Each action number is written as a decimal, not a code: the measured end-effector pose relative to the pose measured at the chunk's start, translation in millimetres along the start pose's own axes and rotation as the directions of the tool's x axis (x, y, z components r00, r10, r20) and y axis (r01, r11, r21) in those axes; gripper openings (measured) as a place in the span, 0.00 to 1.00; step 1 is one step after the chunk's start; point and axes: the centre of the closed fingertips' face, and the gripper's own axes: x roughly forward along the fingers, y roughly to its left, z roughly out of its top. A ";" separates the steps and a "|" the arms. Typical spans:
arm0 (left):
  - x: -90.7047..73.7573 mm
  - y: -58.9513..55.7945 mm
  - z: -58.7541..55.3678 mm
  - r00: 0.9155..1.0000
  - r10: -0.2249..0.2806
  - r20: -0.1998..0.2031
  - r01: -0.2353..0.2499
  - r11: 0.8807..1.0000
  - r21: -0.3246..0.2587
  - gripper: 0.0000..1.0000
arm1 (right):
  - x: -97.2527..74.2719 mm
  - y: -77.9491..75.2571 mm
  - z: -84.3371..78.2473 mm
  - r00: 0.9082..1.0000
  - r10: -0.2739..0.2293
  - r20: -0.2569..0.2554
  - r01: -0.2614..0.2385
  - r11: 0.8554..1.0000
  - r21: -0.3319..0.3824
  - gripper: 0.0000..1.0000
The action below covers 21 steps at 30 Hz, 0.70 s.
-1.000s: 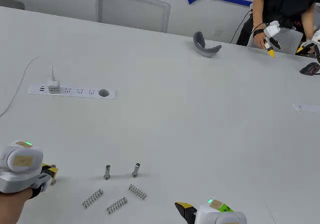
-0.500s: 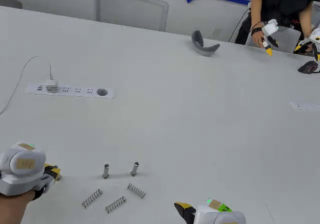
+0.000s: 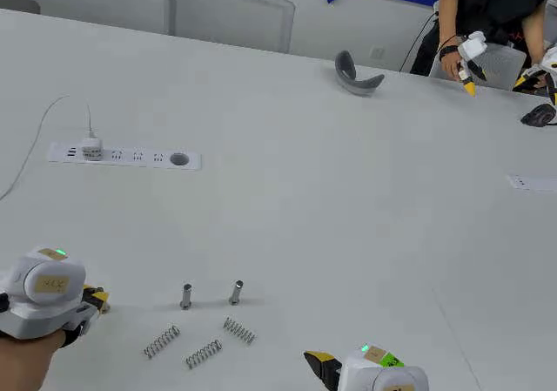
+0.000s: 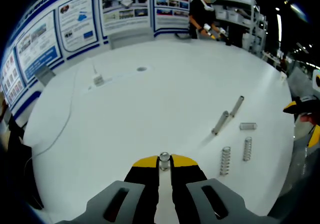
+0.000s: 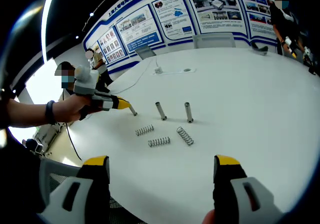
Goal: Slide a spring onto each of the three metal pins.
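Observation:
Two metal pins (image 3: pixel 186 296) (image 3: pixel 236 292) stand upright near the table's front edge. Three springs (image 3: pixel 162 341) (image 3: pixel 203 353) (image 3: pixel 238 330) lie loose just in front of them. My left gripper (image 3: pixel 98 299) is left of the pins and shut on a third pin (image 4: pixel 164 164), whose tip pokes up between the yellow jaw tips. From the right gripper view that held pin (image 5: pixel 133 111) touches the table. My right gripper (image 5: pixel 161 163) hangs open in front of the springs (image 5: pixel 159 142), with nothing between its jaws.
A white power strip (image 3: pixel 122 157) with a plugged-in charger and cable lies at the mid left. A grey curved object (image 3: pixel 357 76) rests at the far side. A person (image 3: pixel 487 8) with grippers works at the far right corner. A chair (image 3: pixel 228 15) stands behind the table.
My left gripper has edged a little to the right toward the standing pins, with the pin still held. Pins, springs and right gripper have stayed put.

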 end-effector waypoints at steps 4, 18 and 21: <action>0.5 0.5 -0.1 1.000 0.000 0.000 0.000 1.000 0.004 0.07 | 0.7 0.9 -1.4 1.000 0.003 -0.005 -0.003 1.000 -0.003 0.87; 2.0 -1.8 -6.6 1.000 0.006 -0.015 -0.006 1.000 0.003 0.08 | 1.8 1.7 -2.2 1.000 0.004 -0.009 -0.004 1.000 -0.003 0.87; 2.2 -2.4 -7.6 1.000 0.008 -0.020 -0.008 1.000 0.007 0.08 | 1.9 1.0 -1.6 1.000 0.003 -0.009 -0.003 1.000 -0.003 0.87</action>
